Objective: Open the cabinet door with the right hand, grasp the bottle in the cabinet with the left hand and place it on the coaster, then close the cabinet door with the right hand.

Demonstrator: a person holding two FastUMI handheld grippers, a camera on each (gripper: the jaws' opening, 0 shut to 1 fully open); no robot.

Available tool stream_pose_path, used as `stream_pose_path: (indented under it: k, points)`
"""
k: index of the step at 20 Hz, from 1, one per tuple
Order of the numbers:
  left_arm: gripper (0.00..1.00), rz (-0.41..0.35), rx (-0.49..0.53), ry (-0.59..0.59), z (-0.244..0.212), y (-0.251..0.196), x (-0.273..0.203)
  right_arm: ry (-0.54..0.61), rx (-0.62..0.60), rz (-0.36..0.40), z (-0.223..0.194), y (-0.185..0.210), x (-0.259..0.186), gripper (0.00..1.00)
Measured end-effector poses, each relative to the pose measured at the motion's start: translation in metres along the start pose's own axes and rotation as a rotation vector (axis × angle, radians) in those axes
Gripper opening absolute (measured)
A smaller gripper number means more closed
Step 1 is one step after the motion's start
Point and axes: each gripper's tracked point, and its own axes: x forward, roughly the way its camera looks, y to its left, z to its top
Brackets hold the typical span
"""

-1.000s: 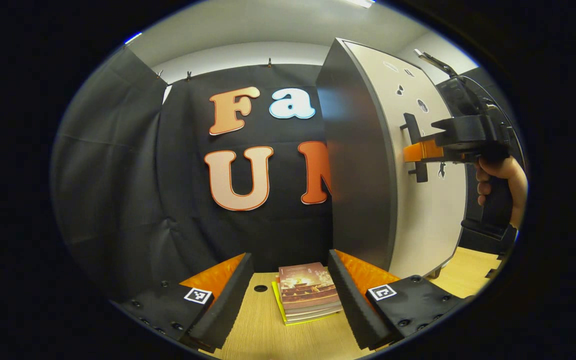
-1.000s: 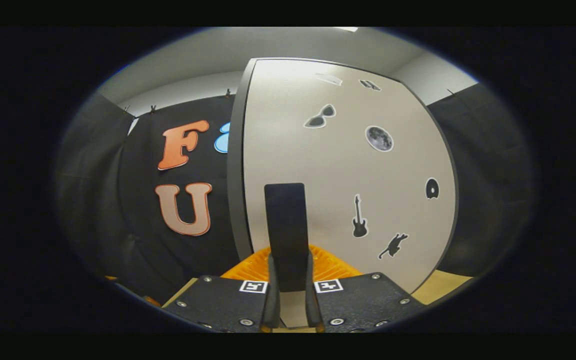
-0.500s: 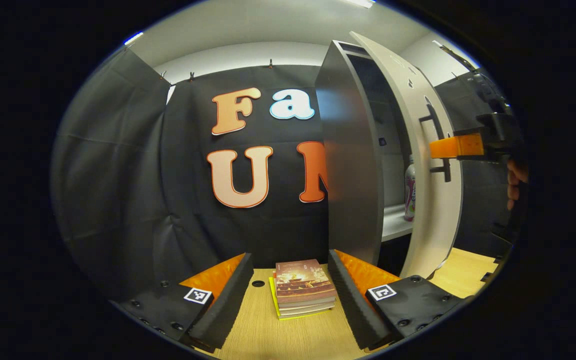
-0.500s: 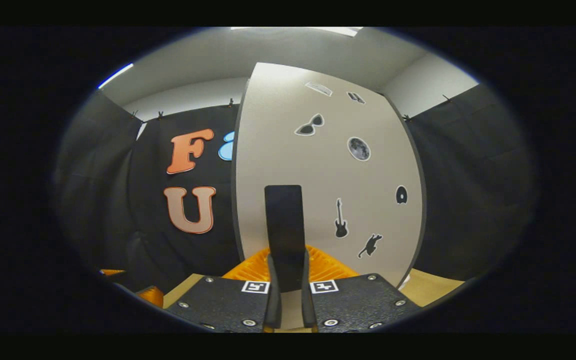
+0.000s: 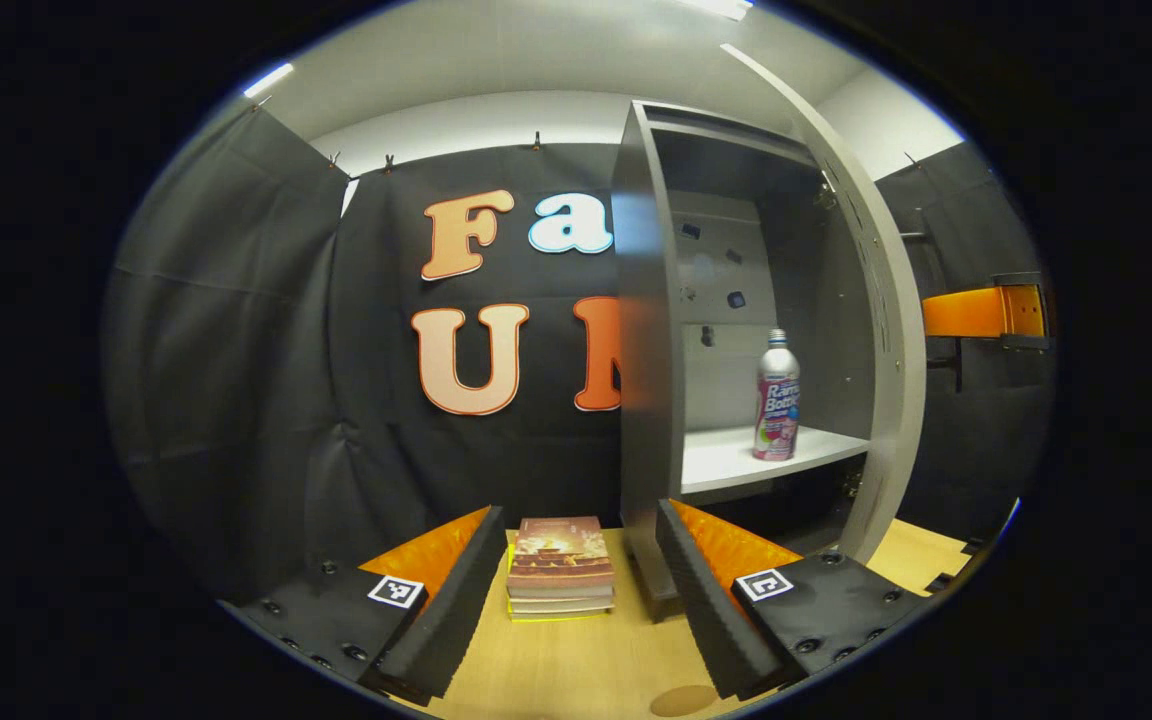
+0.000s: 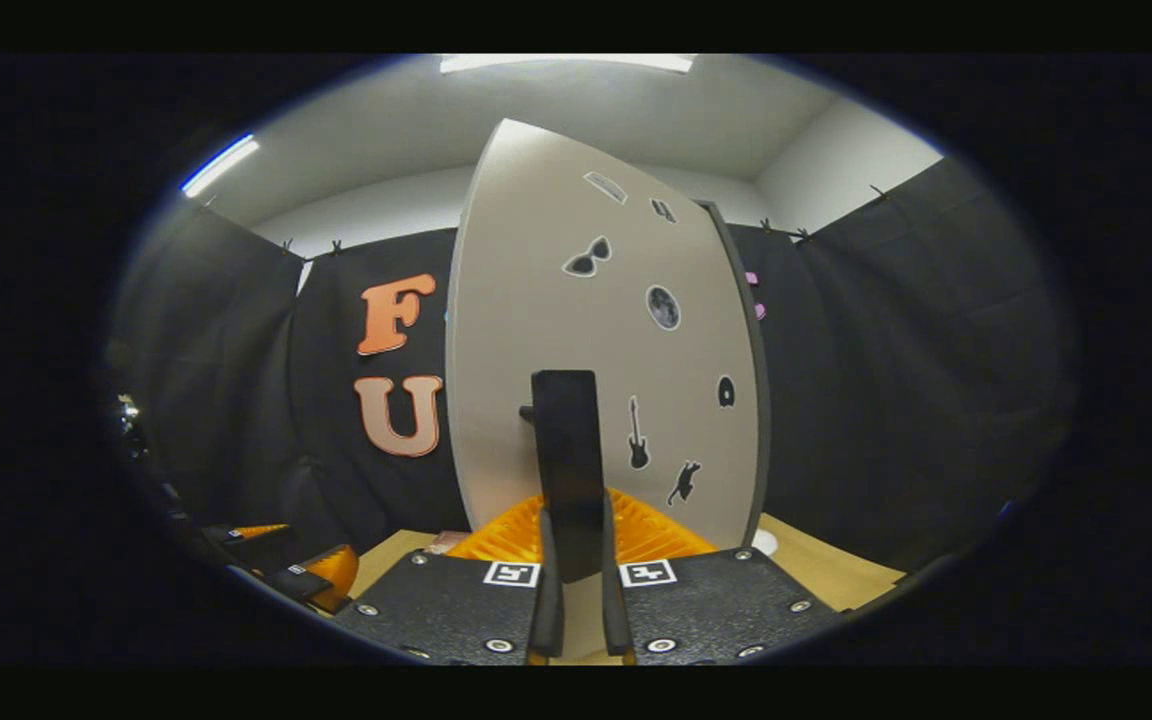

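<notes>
The grey cabinet [image 5: 641, 330] stands open, and a pink-labelled bottle [image 5: 776, 395] with a silver cap stands upright on its white shelf [image 5: 726, 462]. The door [image 5: 886, 330] is swung out to the right, seen edge-on. My left gripper [image 5: 576, 590] is open, low over the table and well short of the bottle. A brown round coaster [image 5: 684, 700] lies by its right finger. My right gripper [image 6: 574, 540] is shut on the door's black handle [image 6: 568, 460], in front of the door's stickered face [image 6: 536, 300]. In the left gripper view, the right gripper [image 5: 946, 315] is beyond the door's edge.
A stack of books [image 5: 558, 565] lies on the wooden table [image 5: 556, 660] beyond my left gripper's fingers, left of the cabinet's base. The left gripper [image 6: 306, 575] appears low at the left of the right gripper view. Black cloth walls close the booth.
The right gripper pulled the door from closed to wide open, uncovering the shelf and bottle. The left gripper's view shifted so that the coaster appears at the bottom; its fingers stay open.
</notes>
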Motion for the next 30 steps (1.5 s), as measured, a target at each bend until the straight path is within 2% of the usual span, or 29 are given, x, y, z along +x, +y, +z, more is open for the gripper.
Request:
stream_pose_path:
  k: [3, 5, 6, 7, 8, 9, 10, 11, 12, 14, 16, 18, 19, 20, 21, 23, 25, 26, 27, 28, 29, 30]
  points:
    - [0.98, 0.013, -0.01, 0.001, 0.004, -0.022, -0.022, -0.004, 0.005, -0.012, 0.005, -0.037, -0.026, 0.07]
    - [0.98, 0.015, -0.011, -0.002, 0.007, -0.036, -0.032, -0.012, 0.004, -0.039, 0.009, -0.065, -0.041, 0.08]
    - [1.0, 0.018, -0.01, -0.006, 0.009, -0.042, -0.036, -0.017, -0.005, -0.053, 0.012, -0.081, -0.052, 0.05]
    - [1.0, 0.017, -0.008, -0.005, 0.011, -0.047, -0.038, -0.028, -0.01, -0.068, 0.014, -0.099, -0.066, 0.07]
    - [0.98, 0.011, -0.006, -0.004, 0.011, -0.053, -0.04, -0.035, -0.009, -0.087, 0.016, -0.116, -0.078, 0.02]
    - [1.0, 0.005, -0.006, -0.006, 0.012, -0.058, -0.039, -0.042, -0.007, -0.102, 0.019, -0.132, -0.084, 0.06]
    - [1.0, -0.006, -0.005, -0.009, 0.013, -0.064, -0.039, -0.042, -0.007, -0.113, 0.023, -0.145, -0.088, 0.06]
    - [0.98, -0.02, -0.002, -0.007, 0.015, -0.07, -0.035, -0.044, -0.005, -0.12, 0.025, -0.158, -0.091, 0.1]
    - [0.97, -0.033, 0.003, -0.007, 0.016, -0.076, -0.032, -0.046, 0.007, -0.123, 0.027, -0.167, -0.092, 0.06]
    - [0.99, -0.047, 0.007, -0.023, 0.023, -0.085, -0.022, -0.056, 0.049, -0.124, 0.034, -0.188, -0.096, 0.05]
    - [0.97, -0.073, 0.002, -0.01, 0.02, -0.1, -0.012, -0.061, 0.059, -0.132, 0.036, -0.208, -0.098, 0.04]
    - [0.99, -0.109, -0.004, -0.005, 0.022, -0.114, -0.008, -0.056, 0.048, -0.13, 0.037, -0.218, -0.099, 0.04]
    - [0.97, -0.119, -0.006, -0.009, 0.023, -0.119, -0.004, -0.053, 0.049, -0.126, 0.037, -0.22, -0.1, 0.02]
    - [0.97, -0.13, -0.008, -0.015, 0.024, -0.123, -0.002, -0.051, 0.045, -0.12, 0.039, -0.22, -0.099, 0.09]
    - [0.97, -0.144, -0.005, -0.013, 0.024, -0.129, 0.001, -0.048, 0.038, -0.121, 0.038, -0.22, -0.1, 0.09]
    - [0.97, -0.169, 0.006, -0.016, 0.027, -0.141, 0.007, -0.06, 0.017, -0.134, 0.043, -0.221, -0.108, 0.0]
    - [0.97, -0.186, 0.005, -0.023, 0.03, -0.148, 0.009, -0.07, 0.0, -0.154, 0.049, -0.222, -0.117, 0.06]
    - [0.97, -0.194, 0.004, -0.021, 0.03, -0.151, 0.01, -0.065, -0.01, -0.169, 0.047, -0.225, -0.122, 0.18]
    - [0.99, -0.202, 0.004, -0.019, 0.03, -0.155, 0.011, -0.061, -0.013, -0.174, 0.047, -0.225, -0.128, 0.09]
    - [0.99, -0.206, 0.005, -0.02, 0.031, -0.158, 0.011, -0.061, -0.022, -0.198, 0.048, -0.228, -0.132, 0.22]
    - [0.97, -0.212, 0.002, -0.022, 0.033, -0.161, 0.012, -0.065, -0.036, -0.22, 0.051, -0.229, -0.141, 0.0]
    - [0.97, -0.216, -0.002, -0.02, 0.032, -0.165, 0.013, -0.069, -0.051, -0.231, 0.054, -0.23, -0.148, 0.11]
